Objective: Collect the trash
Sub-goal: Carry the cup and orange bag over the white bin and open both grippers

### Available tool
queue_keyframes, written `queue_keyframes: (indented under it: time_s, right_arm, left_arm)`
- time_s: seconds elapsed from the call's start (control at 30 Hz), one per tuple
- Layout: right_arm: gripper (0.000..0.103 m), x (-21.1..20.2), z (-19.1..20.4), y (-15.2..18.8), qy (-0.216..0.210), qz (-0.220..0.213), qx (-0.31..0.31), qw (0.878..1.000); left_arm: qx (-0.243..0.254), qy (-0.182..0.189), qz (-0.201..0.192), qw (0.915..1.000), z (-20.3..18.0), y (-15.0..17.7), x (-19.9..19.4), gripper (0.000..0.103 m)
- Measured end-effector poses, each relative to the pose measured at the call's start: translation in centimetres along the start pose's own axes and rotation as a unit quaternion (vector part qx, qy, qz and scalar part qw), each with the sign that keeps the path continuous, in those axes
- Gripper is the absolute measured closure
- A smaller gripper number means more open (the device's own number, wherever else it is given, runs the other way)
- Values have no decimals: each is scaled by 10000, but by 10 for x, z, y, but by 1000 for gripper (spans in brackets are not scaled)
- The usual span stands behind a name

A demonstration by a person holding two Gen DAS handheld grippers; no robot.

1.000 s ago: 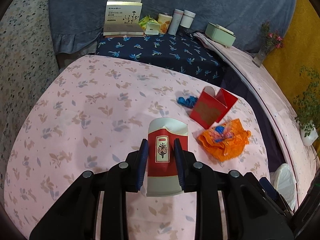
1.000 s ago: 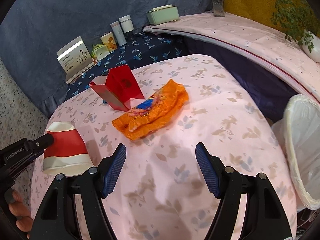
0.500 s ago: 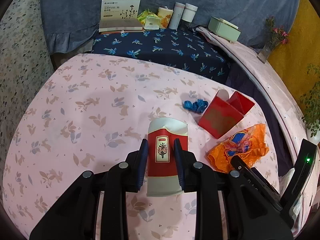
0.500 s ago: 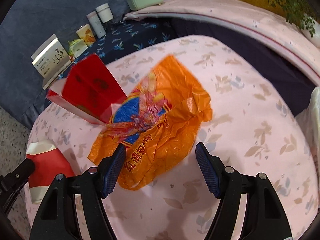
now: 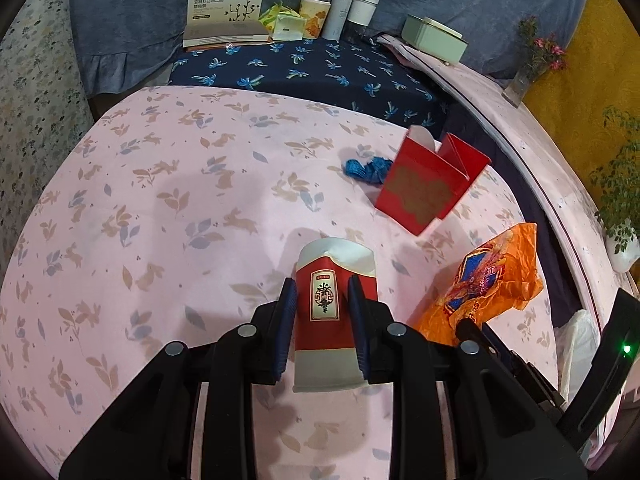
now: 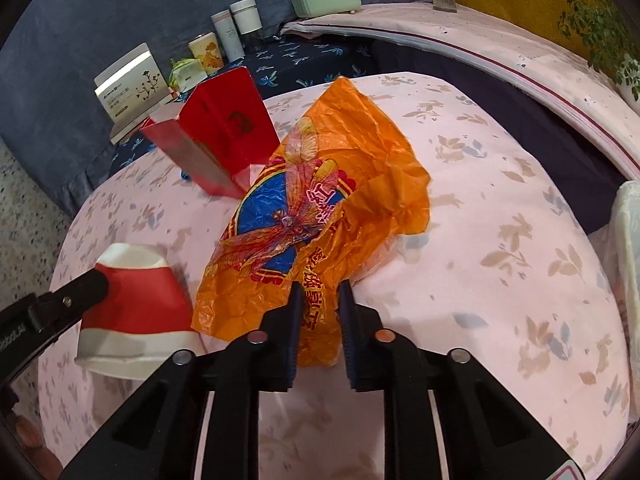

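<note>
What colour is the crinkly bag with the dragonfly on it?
The crinkly plastic bag is orange with a blue circle; the right wrist view shows it best.

Red paper cup [image 5: 334, 316] w/ white rim & base bands and a small label, squashed flat-ish, sits low-centre in left wrist view, pinched between the left gripper [image 5: 322, 316] pads; in right wrist view it's at lower left. Crumpled orange plastic bag [image 6: 316, 216] w/ blue disc & dragonfly print fills centre of right wrist view, its near edge clamped in the right gripper [image 6: 319, 320], rest draped up and back. Red open-top carton [image 5: 430, 184] stands tilted at upper right of left view, a blue scrap [image 5: 366, 168] just left of it.
</note>
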State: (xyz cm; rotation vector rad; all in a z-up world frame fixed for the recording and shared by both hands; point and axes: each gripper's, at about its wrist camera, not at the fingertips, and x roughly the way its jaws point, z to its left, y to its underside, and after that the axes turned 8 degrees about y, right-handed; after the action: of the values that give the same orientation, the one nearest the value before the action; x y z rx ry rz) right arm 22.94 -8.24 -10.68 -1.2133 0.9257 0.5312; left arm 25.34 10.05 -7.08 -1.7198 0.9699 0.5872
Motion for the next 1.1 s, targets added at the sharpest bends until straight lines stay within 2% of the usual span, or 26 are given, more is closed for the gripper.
queue_keyframes:
  time_s: [0.43,0.73,1.1]
  right_arm:
    - [88,-63,-65,30,222,-289,379,9986]
    - [88,-96,-119,46,380,-461,696,9958]
    - [88,-124,-191,55,617,-667,1171,9890]
  left_arm:
    - [309,329,115,9989,-51,39,-22,78]
    - [715,555,114,9958,-108,61,-37,78]
    - [1258,833,201,9883,-185,84,-38,78]
